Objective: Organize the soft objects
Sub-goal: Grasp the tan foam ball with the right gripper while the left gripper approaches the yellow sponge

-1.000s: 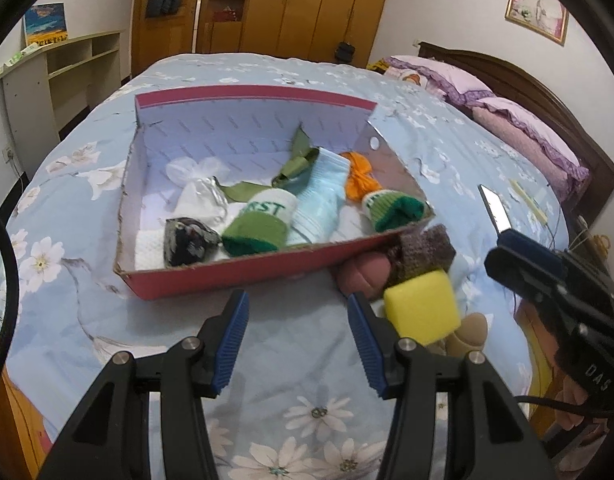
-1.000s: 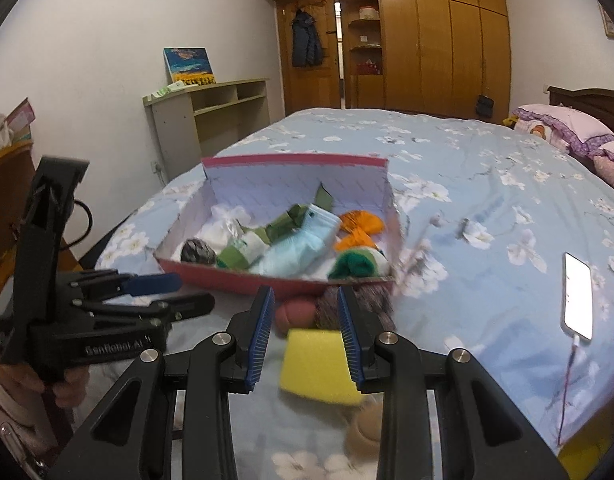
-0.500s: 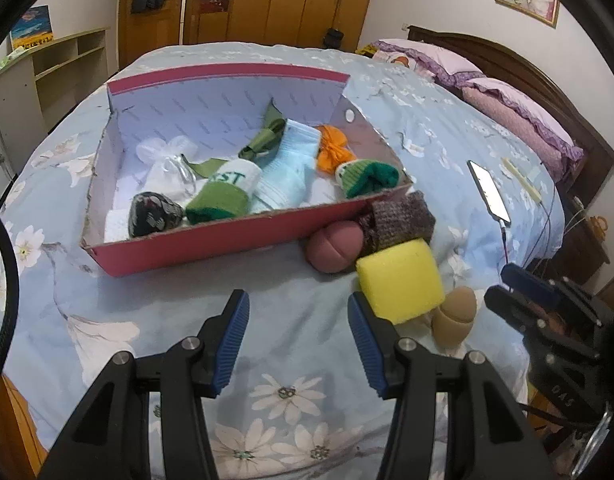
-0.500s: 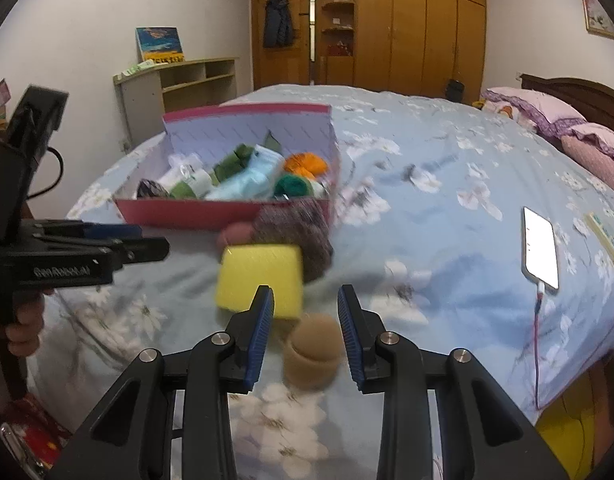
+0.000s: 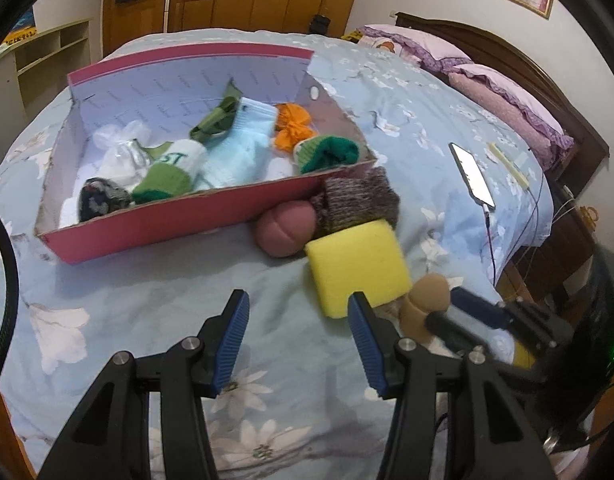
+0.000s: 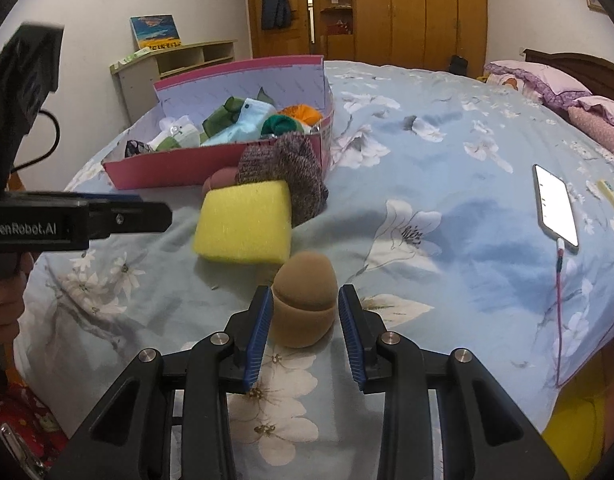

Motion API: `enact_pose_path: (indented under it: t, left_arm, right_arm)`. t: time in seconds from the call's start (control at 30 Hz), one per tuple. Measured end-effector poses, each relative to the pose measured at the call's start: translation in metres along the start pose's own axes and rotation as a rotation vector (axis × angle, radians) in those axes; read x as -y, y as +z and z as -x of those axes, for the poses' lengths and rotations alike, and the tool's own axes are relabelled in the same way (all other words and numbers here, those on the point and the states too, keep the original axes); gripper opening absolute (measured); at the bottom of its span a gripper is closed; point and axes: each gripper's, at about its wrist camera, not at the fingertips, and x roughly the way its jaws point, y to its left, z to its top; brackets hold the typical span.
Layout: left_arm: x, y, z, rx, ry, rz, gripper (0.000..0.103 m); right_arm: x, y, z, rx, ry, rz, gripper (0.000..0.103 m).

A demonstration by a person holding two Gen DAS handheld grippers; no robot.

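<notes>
1. My right tongs (image 6: 305, 320) are open, one finger on each side of the brown puff (image 6: 304, 298), not squeezing it.
2. My left tongs (image 5: 299, 336) are open and hold nothing.
3. The puff sits on the bed (image 6: 447, 168), near the yellow sponge (image 6: 245, 222).
4. I think I close next, then carry it to the pink box (image 6: 179, 168).

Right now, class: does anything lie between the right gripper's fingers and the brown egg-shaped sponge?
Nothing visible does. The right gripper is open with the brown egg-shaped sponge already between its blue pads. The yellow foam block lies behind the sponge, not in the way.
</notes>
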Motion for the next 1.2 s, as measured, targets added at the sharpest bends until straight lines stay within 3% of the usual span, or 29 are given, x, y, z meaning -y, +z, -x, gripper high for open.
enact_pose_path:
  t: [0.33,0.67,1.2]
  left_arm:
    - [0.023,0.010,-0.024,-0.007,0.001,-0.032,0.054]
    - [0.026,0.009,-0.051,-0.048,-0.056,-0.036,0.054]
    - [0.013,0.002,-0.065,-0.077,-0.146,0.002,0.069]
  right_arm:
    - [0.003,-0.010,-0.005,0.029,0.058,-0.016,0.033]
    - [0.008,-0.014,-0.008,0.030,0.085,-0.051,0.033]
    - [0.012,-0.015,-0.011,0.029,0.099,-0.075,0.033]
